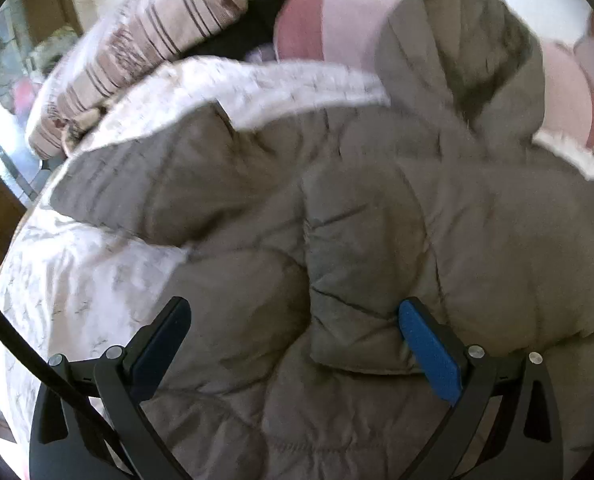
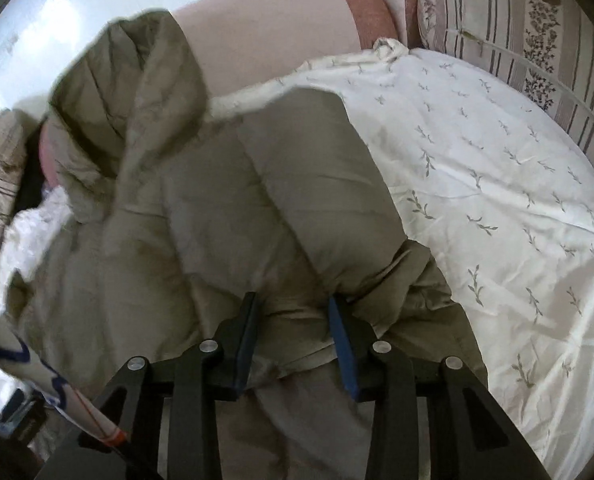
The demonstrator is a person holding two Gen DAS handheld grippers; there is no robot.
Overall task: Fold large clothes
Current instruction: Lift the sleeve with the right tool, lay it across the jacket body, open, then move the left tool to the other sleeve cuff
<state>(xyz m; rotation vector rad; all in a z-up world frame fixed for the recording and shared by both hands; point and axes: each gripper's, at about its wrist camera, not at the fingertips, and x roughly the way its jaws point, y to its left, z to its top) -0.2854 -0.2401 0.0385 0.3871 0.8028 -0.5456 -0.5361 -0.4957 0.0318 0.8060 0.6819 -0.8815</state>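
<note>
A large khaki puffer jacket (image 1: 377, 200) lies spread on a bed, its hood (image 1: 457, 60) towards the pink headboard. My left gripper (image 1: 295, 308) hovers just over the jacket's quilted body, open wide; a raised fold lies against its blue right pad (image 1: 429, 352). In the right wrist view the jacket (image 2: 217, 208) fills the middle, hood (image 2: 137, 80) at the upper left. My right gripper (image 2: 293, 316) is shut on a bunched fold of the jacket near its right edge, and the fabric fills the gap between the pads.
A white duvet with a leaf print (image 2: 497, 180) covers the bed around the jacket. Striped floral pillows (image 2: 517, 40) (image 1: 145, 48) lean at the head end beside the pink headboard (image 2: 265, 24). A black cable (image 1: 17, 340) crosses the left edge. Blue-patterned white cloth (image 2: 25, 356) shows lower left.
</note>
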